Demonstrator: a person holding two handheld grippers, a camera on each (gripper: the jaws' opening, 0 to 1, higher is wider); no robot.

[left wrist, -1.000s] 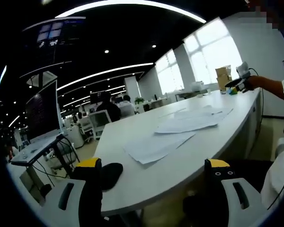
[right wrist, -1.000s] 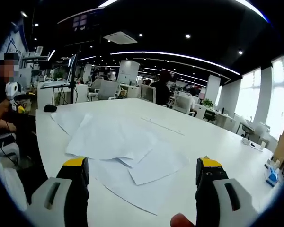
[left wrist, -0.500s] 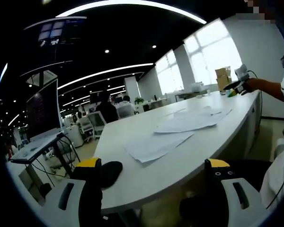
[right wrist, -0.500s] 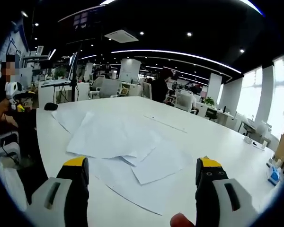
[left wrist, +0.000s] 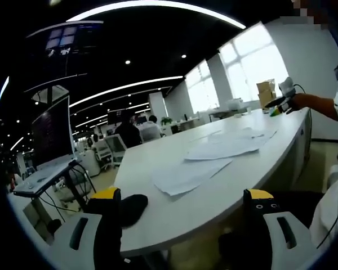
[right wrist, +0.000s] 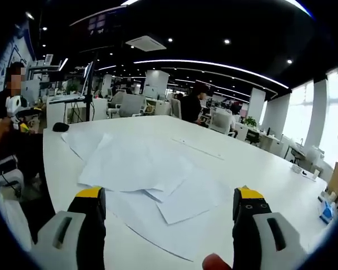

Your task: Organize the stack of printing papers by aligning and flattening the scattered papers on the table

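The scattered printing papers (right wrist: 141, 169) are seen in the right gripper view lying loose on the white bench (right wrist: 225, 152), fanned out between 10 and 1 o'clock ahead of the jaws, with several sheets overlapped at differing angles and their corners pointing separate ways. No aligned stack is formed yet, so the task is judged to be at its start.

The right gripper (right wrist: 168, 211) is held above the near edge of the bench with its jaws set wide and nothing between them; the papers are approached from one end of the spread, probably so that the sheets can be pushed together. A black mouse-like object (right wrist: 59, 127) is seen at 10 o'clock near the far sheets.

In the left gripper view the same papers (left wrist: 214, 157) are seen from the opposite end of the bench (left wrist: 174, 216), lying at about 1 o'clock and well apart from the jaws. The left gripper (left wrist: 183, 211) is held low, off the bench edge, with jaws wide and empty. A dark rounded object (left wrist: 132, 203) sits at the bench corner beside the left jaw. The two grippers are thus placed at opposite ends of the spread, an arrangement judged suited to squeezing the sheets inward from both sides.
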